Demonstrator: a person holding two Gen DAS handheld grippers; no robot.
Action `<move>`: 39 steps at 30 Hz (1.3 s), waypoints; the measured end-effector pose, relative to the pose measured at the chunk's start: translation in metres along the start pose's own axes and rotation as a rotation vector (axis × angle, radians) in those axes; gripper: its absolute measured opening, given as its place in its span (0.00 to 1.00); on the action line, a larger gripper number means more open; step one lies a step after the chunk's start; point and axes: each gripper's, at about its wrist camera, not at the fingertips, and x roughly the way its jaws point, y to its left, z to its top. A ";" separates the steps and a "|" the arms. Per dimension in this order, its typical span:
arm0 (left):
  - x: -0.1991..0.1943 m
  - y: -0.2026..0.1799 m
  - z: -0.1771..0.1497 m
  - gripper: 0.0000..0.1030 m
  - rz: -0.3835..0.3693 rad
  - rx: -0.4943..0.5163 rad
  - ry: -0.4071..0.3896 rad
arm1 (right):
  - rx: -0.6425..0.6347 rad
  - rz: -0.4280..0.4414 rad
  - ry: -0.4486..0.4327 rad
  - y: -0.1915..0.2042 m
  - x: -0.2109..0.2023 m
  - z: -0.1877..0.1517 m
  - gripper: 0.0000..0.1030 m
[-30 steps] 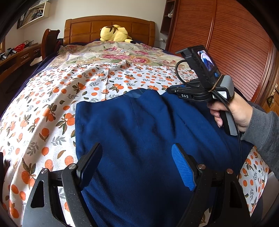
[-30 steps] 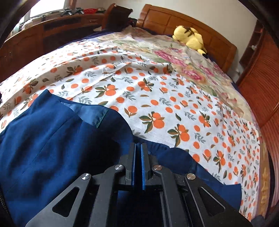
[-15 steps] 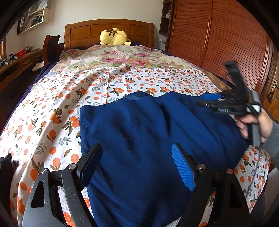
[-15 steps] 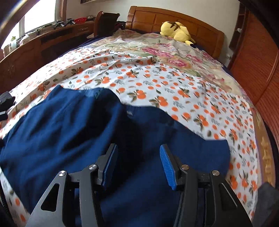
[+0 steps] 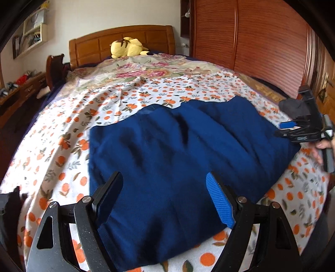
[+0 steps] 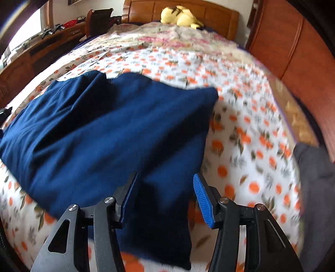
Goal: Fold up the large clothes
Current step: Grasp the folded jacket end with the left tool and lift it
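Observation:
A large dark blue garment (image 5: 178,163) lies folded flat on the bed, on an orange-print sheet (image 5: 62,146). It also shows in the right wrist view (image 6: 104,129). My left gripper (image 5: 165,198) is open and empty, just above the garment's near edge. My right gripper (image 6: 163,192) is open and empty above the garment's near right corner. In the left wrist view the right gripper (image 5: 301,129) is at the garment's far right edge, held by a hand.
A yellow plush toy (image 5: 127,47) lies by the wooden headboard (image 5: 125,39). A wooden wardrobe (image 5: 251,41) stands along the right side. A desk (image 6: 41,48) and chair (image 6: 98,18) stand on the left. A dark grey cloth (image 6: 314,177) lies at the bed's right edge.
My right gripper, shut on the blue garment a second ago, has opened, let go and drawn back to the right. The garment now lies flat. My left gripper stayed open.

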 end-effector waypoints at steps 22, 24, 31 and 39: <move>-0.014 0.045 -0.064 0.80 0.081 -0.200 0.116 | 0.179 0.209 -0.001 -0.044 -0.006 -0.040 0.69; -0.013 0.046 -0.068 0.80 0.083 -0.210 0.133 | 0.177 0.223 0.003 -0.042 -0.007 -0.044 0.69; -0.010 0.046 -0.076 0.50 0.051 -0.235 0.174 | 0.205 0.321 0.007 -0.046 0.003 -0.050 0.56; -0.022 0.035 -0.071 0.15 0.003 -0.257 0.161 | 0.170 0.341 -0.076 -0.049 -0.020 -0.059 0.14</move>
